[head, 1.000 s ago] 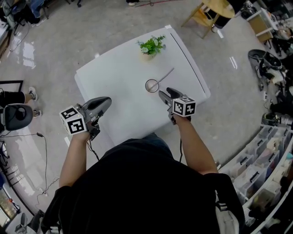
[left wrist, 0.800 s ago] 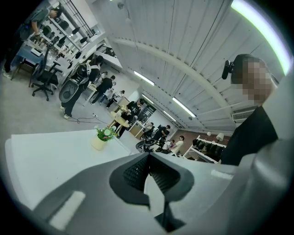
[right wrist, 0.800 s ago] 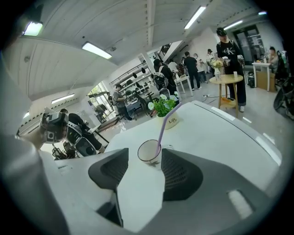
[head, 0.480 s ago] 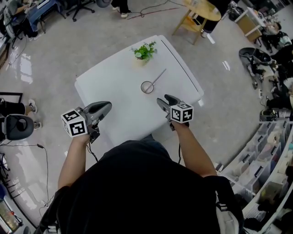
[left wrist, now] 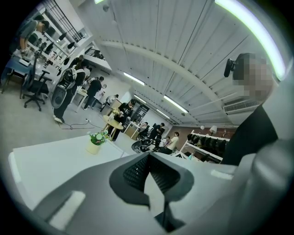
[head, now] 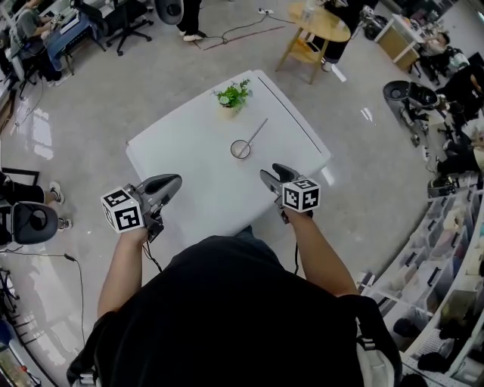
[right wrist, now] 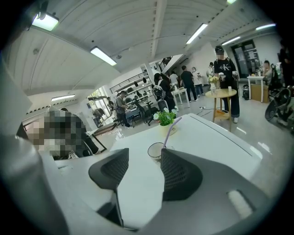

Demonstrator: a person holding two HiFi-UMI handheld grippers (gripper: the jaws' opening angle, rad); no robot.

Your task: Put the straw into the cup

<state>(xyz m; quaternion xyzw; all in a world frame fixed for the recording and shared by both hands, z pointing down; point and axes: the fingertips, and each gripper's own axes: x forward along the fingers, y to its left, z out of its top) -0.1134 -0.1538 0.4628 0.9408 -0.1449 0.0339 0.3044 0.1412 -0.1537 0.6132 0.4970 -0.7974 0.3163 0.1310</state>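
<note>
While the person stands at the near edge of the white worktop, the 2 tools hang low over that edge, well apart from each other.

Left gripper: its fingers meet at the tips, with nothing between them. A narrow wedge of light shows lower down, behind the tips.

Right gripper: its fingers stand apart with a clear gap and hold nothing. Bare worktop shows through the gap.

Cup: small, round and upright, near the middle of the worktop. It lies beyond the right gripper and is not touching it.

Straw: pale purple in the right gripper view. Its lower end sits inside the cup, the shaft leans on the rim, and the upper end tilts toward the far right side.

Small potted plant: at the far edge of the worktop, behind the cup and apart from it.

Round wooden table: on the floor beyond the worktop.

People and desks fill the background, too small to detail.
</note>
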